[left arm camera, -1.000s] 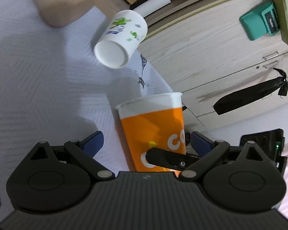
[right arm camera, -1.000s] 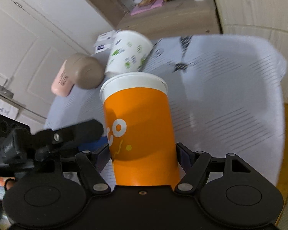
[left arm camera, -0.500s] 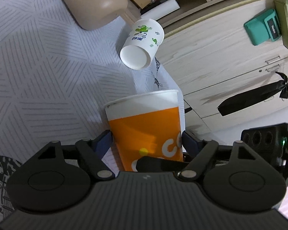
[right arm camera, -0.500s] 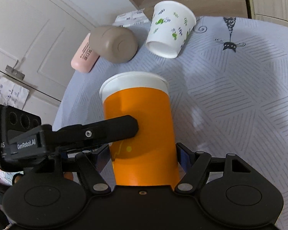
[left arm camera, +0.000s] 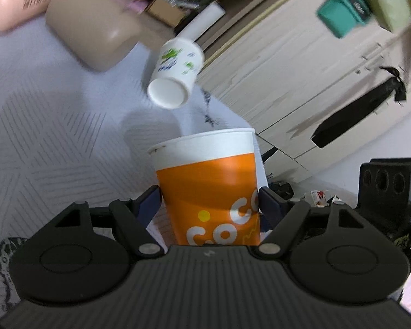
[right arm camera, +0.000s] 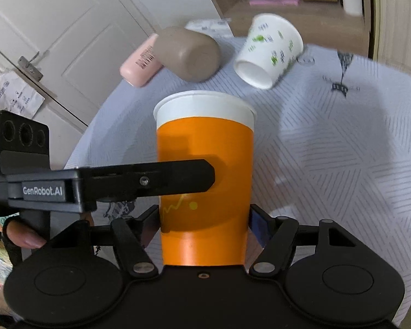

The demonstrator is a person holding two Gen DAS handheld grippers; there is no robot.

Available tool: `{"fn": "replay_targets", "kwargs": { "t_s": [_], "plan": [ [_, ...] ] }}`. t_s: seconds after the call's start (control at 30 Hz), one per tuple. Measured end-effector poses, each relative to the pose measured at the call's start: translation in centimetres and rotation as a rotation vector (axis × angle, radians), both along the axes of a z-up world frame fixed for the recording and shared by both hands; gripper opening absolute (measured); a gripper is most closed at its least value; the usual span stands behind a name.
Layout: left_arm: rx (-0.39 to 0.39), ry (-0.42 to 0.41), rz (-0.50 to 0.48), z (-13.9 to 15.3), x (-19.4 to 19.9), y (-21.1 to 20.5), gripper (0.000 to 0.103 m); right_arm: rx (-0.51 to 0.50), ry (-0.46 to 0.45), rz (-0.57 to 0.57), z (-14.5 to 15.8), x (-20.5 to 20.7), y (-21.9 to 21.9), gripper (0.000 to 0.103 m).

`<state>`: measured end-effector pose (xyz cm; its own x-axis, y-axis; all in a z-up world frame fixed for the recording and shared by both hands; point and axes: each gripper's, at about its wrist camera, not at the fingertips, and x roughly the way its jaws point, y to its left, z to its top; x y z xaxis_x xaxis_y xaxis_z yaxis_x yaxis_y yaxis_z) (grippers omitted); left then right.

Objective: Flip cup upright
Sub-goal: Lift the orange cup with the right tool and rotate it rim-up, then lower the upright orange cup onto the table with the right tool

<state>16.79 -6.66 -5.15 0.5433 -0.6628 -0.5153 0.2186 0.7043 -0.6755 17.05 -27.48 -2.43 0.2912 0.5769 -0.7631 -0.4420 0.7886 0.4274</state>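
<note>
An orange paper cup (left arm camera: 208,189) with a white rim band fills the lower middle of both wrist views (right arm camera: 205,170). Both grippers clamp it near its base, rim pointing away from the cameras. My left gripper (left arm camera: 209,205) has its blue pads against the cup's two sides. My right gripper (right arm camera: 205,219) also presses on both sides. A finger of the left gripper (right arm camera: 150,182) crosses the cup in the right wrist view. The cup is held above the white tablecloth (right arm camera: 342,164).
A white paper cup with green print (right arm camera: 268,52) lies on its side on the cloth, also in the left wrist view (left arm camera: 175,76). A brown cup (right arm camera: 189,53) and a pink bottle (right arm camera: 141,60) lie beyond it. A wooden cabinet (left arm camera: 301,63) stands past the table edge.
The orange cup stays clamped between both grippers. Both cameras have swung with it, so the white cup and brown cup shifted in view. The left gripper's finger now lies further across the cup.
</note>
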Motion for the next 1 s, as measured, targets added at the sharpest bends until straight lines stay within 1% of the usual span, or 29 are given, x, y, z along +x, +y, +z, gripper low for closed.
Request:
{"fn": "replay_targets", "kwargs": {
  "t_s": [0.2,0.33,0.47,0.5,0.53,0.63,0.73,0.83,0.93,1.0],
  "plan": [
    [0.092,-0.189,-0.019,2.7,-3.0,-0.2,0.075,0.018,-0.184,0.03,1.4,-2.9,0.4,0.073],
    [0.191,-0.307,-0.016,4.6,-5.0,-0.7,0.074,0.037,-0.303,0.048,1.9,-4.2,0.7,0.073],
    [0.269,-0.418,0.001,5.8,-6.5,-1.0,0.074,0.033,-0.415,0.062,2.2,-4.8,1.5,0.073],
    [0.29,-0.462,0.004,5.9,-7.0,-1.1,0.074,0.026,-0.453,0.062,2.3,-5.1,1.6,0.073],
    [0.3,-0.489,0.004,6.0,-7.3,-1.1,0.074,0.022,-0.481,0.059,2.3,-5.4,1.7,0.073],
    [0.304,-0.54,0.021,6.3,-7.9,-1.0,0.074,0.008,-0.574,0.057,2.3,-6.3,2.1,0.073],
    [0.329,-0.586,0.023,6.4,-8.3,-1.0,0.074,-0.021,-0.643,0.071,2.0,-6.5,2.7,0.073],
    [0.367,-0.614,0.033,6.2,-8.2,-1.2,0.074,-0.042,-0.67,0.079,1.7,-5.9,3.4,0.073],
    [0.392,-0.648,0.065,5.3,-8.0,-1.3,0.073,-0.067,-0.687,0.082,1.4,-5.1,4.1,0.073],
    [0.396,-0.639,0.074,4.9,-7.5,-1.1,0.073,-0.088,-0.71,0.094,0.9,-4.6,4.5,0.073]
  ]
}}
